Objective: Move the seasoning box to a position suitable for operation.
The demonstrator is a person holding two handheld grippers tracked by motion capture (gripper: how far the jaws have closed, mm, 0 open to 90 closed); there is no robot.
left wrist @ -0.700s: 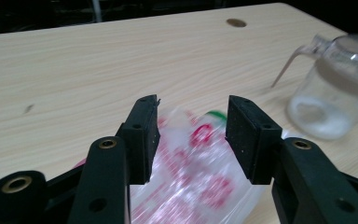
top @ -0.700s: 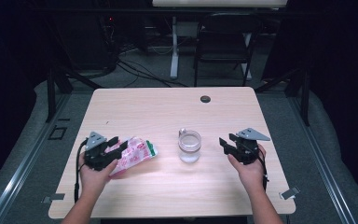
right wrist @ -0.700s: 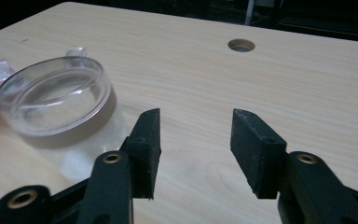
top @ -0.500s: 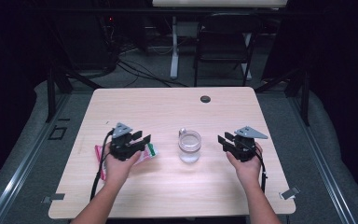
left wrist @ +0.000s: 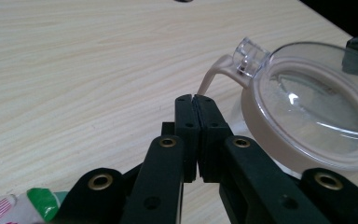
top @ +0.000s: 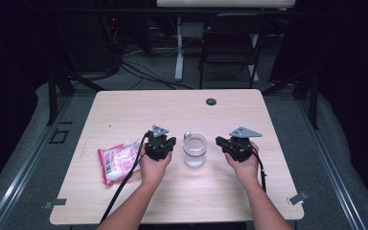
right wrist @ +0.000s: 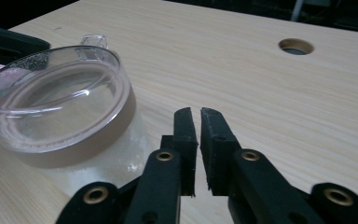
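A clear glass jar (top: 194, 149) with a tan collar and a clear lid stands in the middle of the table, between my two grippers. My left gripper (top: 165, 140) sits just left of it. In the left gripper view its jaws (left wrist: 196, 100) are pressed together with nothing between them, and the jar (left wrist: 307, 107) is close on the right. My right gripper (top: 219, 141) rests on the jar's other side, pointing at it. Its jaws (right wrist: 196, 112) stand nearly together, empty, beside the jar (right wrist: 56, 116). A pink snack packet (top: 117, 160) lies left of my left hand.
The wooden table (top: 124, 115) has a round cable hole (top: 211, 101) near its far edge, also seen from the right gripper (right wrist: 296, 46). A corner of the packet (left wrist: 9, 207) shows behind my left jaws. A cable trails from each gripper toward the front edge. A chair stands beyond the table.
My left hand has moved right, from over the pink packet to the jar's left side, leaving the packet lying on the table. The right hand has stayed put.
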